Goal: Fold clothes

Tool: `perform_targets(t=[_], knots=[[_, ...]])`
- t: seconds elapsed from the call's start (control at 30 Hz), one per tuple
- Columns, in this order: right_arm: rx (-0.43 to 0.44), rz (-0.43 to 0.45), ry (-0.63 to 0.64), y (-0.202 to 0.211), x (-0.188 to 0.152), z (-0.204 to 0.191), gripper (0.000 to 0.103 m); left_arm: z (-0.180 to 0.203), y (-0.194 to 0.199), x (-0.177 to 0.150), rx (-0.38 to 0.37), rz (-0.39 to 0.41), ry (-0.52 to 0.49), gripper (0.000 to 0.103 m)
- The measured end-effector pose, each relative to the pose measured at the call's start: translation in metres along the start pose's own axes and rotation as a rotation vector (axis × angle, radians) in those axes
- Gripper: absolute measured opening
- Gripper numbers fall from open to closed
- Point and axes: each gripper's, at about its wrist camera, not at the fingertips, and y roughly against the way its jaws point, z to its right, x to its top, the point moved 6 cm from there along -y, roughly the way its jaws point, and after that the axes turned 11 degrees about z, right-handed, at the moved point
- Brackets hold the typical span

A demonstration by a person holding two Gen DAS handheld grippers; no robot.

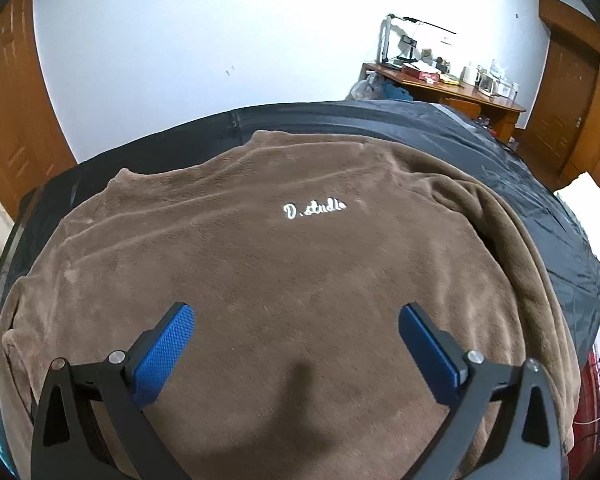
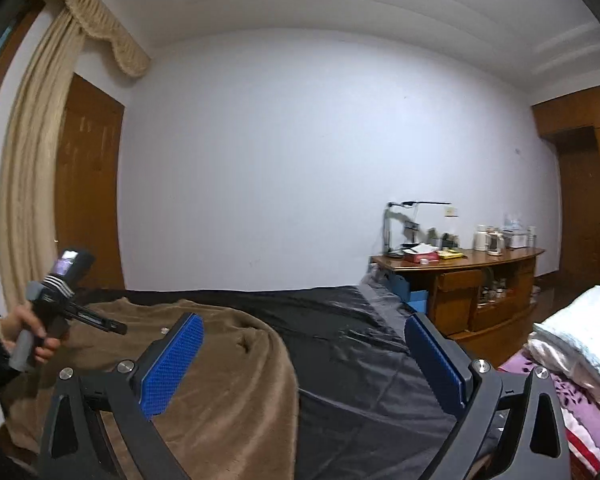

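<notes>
A brown fleece sweater (image 1: 268,264) lies spread on a bed covered by a dark sheet (image 2: 360,360), its white lettering facing up. The left gripper (image 1: 296,320) hovers directly over the sweater's body, blue pads spread wide, holding nothing. The garment stretches from 9 to 3 o'clock beneath it, collar edge toward 12. The right gripper (image 2: 304,336), also spread and empty, sits off the sweater's edge, with the fabric at its 9 o'clock. The left gripper appears nearer for the first grasp.
</notes>
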Motion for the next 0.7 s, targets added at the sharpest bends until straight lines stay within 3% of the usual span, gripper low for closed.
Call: perform_targets(t=[0.17,0.43,0.53,0.6,0.7], knots=[[0.206,-0.219,0.010,0.008,-0.047,-0.013,0.102,0.001,0.000,-0.009,0.002,-0.014,0.004,0.103],[0.468,-0.417,0.205,0.031,-0.101,-0.080,0.099,0.005,-0.002,-0.016,-0.008,-0.031,0.024,0.103],[0.493,-0.481,0.293,0.031,-0.125,-0.099,0.079,0.004,-0.004,-0.019,-0.007,-0.036,0.021,0.103],[0.484,-0.525,0.306,0.020,-0.138,-0.102,0.055,0.001,-0.007,-0.021,-0.002,-0.045,0.030,0.103],[0.459,-0.545,0.291,0.007,-0.143,-0.100,0.044,-0.006,-0.012,-0.025,0.002,-0.060,0.052,0.103]])
